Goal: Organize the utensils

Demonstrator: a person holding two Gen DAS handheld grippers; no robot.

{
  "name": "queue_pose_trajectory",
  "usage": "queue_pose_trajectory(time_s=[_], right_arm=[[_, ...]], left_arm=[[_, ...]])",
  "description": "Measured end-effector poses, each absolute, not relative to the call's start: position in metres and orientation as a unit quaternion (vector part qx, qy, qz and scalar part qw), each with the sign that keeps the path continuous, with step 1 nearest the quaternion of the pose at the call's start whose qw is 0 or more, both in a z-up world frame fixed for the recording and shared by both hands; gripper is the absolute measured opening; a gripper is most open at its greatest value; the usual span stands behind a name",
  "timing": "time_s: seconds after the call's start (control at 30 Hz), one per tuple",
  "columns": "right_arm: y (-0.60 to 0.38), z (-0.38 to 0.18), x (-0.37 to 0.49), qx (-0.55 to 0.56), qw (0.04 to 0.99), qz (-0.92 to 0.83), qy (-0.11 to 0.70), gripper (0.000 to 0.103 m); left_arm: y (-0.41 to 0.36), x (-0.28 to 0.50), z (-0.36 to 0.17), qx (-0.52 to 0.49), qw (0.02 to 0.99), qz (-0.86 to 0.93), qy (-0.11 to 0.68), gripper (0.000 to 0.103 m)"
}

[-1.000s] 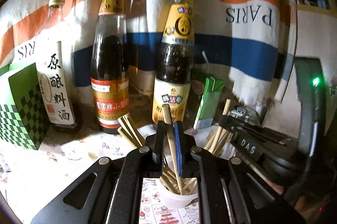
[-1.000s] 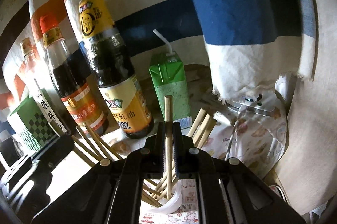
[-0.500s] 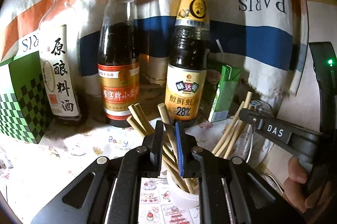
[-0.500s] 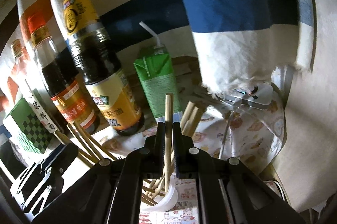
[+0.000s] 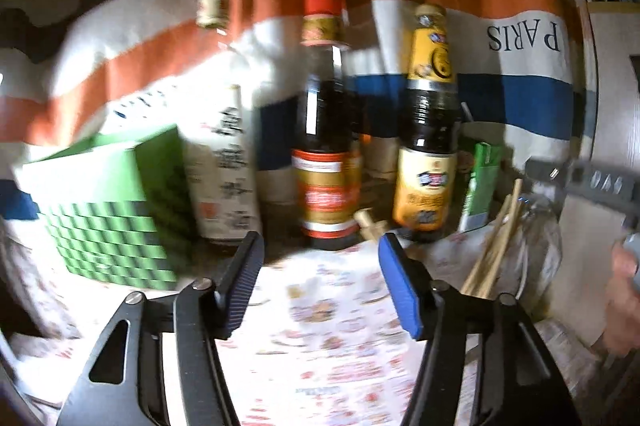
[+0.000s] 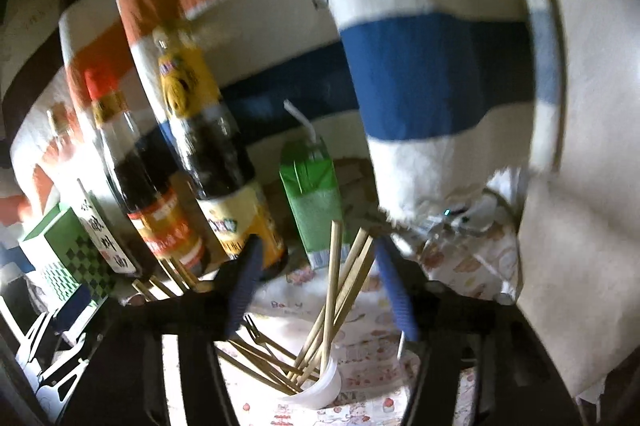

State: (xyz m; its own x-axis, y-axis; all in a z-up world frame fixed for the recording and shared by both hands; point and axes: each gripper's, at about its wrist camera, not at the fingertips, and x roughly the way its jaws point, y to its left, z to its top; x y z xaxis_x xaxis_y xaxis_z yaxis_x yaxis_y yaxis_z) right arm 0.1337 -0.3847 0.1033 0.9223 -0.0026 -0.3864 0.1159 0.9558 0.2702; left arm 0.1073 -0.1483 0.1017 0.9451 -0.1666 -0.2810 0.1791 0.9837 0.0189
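Several wooden chopsticks (image 6: 332, 302) stand fanned out in a small white cup (image 6: 320, 392) on the printed tablecloth, seen in the right wrist view. My right gripper (image 6: 316, 266) is open and empty, its jaws spread on either side of the chopsticks above the cup. My left gripper (image 5: 320, 258) is open and empty, above the tablecloth and left of the cup. In the left wrist view some chopstick tops (image 5: 496, 246) rise at the right behind my right finger, and two tips (image 5: 370, 220) show near the bottles. The cup is hidden there.
Three sauce bottles (image 5: 324, 154) stand in a row at the back, with a green checkered box (image 5: 104, 214) to the left and a green drink carton (image 6: 314, 202) to the right. A striped towel (image 5: 500, 26) hangs behind. The other gripper (image 5: 592, 182) shows at the right.
Both grippers have opened and let go of their chopsticks, which now stand in the cup. The left gripper has pulled back and to the left; both views are blurred by motion.
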Motion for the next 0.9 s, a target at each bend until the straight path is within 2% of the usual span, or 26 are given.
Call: queue_pose_trajectory(time_s=[0.1,0.27,0.4,0.6,0.9], right_arm=[[-0.381,0.111,0.119,0.149,0.974,-0.033,0.169,0.073],[-0.358,0.111,0.096,0.139,0.977,0.021,0.158,0.076],[-0.328,0.102,0.069,0.101,0.985,0.044,0.133,0.086],[-0.303,0.069,0.034,0.093,0.987,0.049,0.117,0.095],[-0.295,0.014,0.03,0.074,0.989,0.027,0.122,0.099]], left_arm=[[-0.124,0.09,0.102,0.023,0.989,-0.078,0.125,0.08],[-0.097,0.064,0.096,0.028,0.99,-0.069,0.118,0.093],[-0.084,0.039,0.087,0.024,0.991,-0.076,0.106,0.102],[-0.064,0.017,0.061,-0.004,0.991,-0.078,0.105,0.102],[-0.054,0.023,0.012,0.02,0.993,-0.036,0.108,0.102]])
